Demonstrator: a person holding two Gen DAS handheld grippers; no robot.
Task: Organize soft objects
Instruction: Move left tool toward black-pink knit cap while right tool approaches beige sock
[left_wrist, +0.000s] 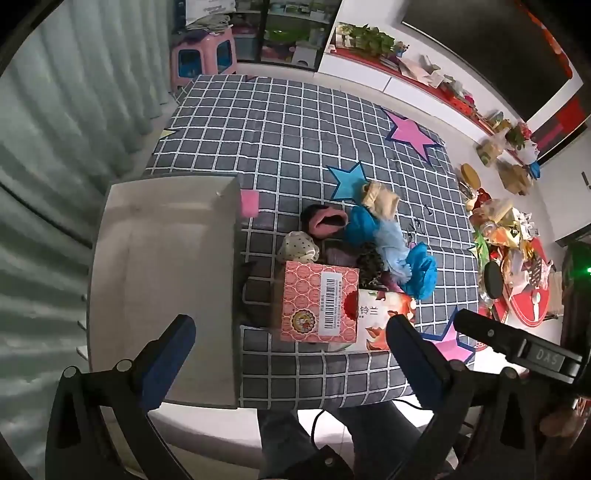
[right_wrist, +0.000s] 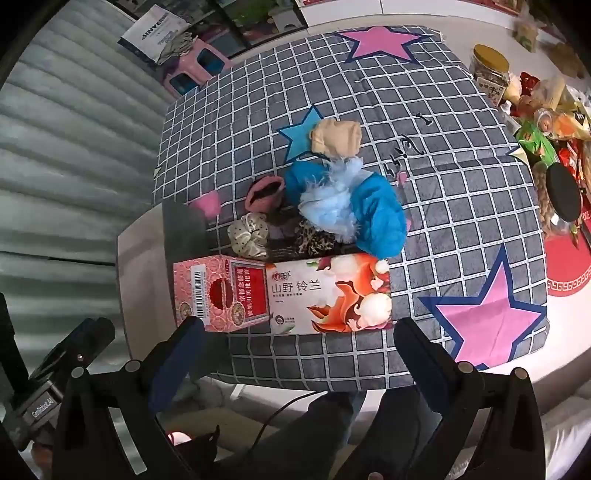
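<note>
A heap of soft items lies mid-table on the checked cloth (left_wrist: 280, 147): a beige bundle (right_wrist: 336, 138), a blue cloth (right_wrist: 380, 218), a pale blue fluffy piece (right_wrist: 330, 201), a pink pouch (right_wrist: 264, 192), a dotted cream scrunchie (right_wrist: 249, 234) and a leopard-print piece (right_wrist: 314, 242). In front of them stand a pink box (right_wrist: 218, 295) and a white-and-orange box (right_wrist: 332, 291). My left gripper (left_wrist: 291, 354) is open above the near table edge, nothing between its fingers. My right gripper (right_wrist: 299, 354) is open too, over the boxes' near side.
A white board (left_wrist: 166, 280) covers the table's left part. Jars, snack packets and a red mat (right_wrist: 565, 269) crowd the right side. A pink stool (left_wrist: 205, 55) stands beyond the far edge. A person's legs (left_wrist: 332, 435) show below the near edge.
</note>
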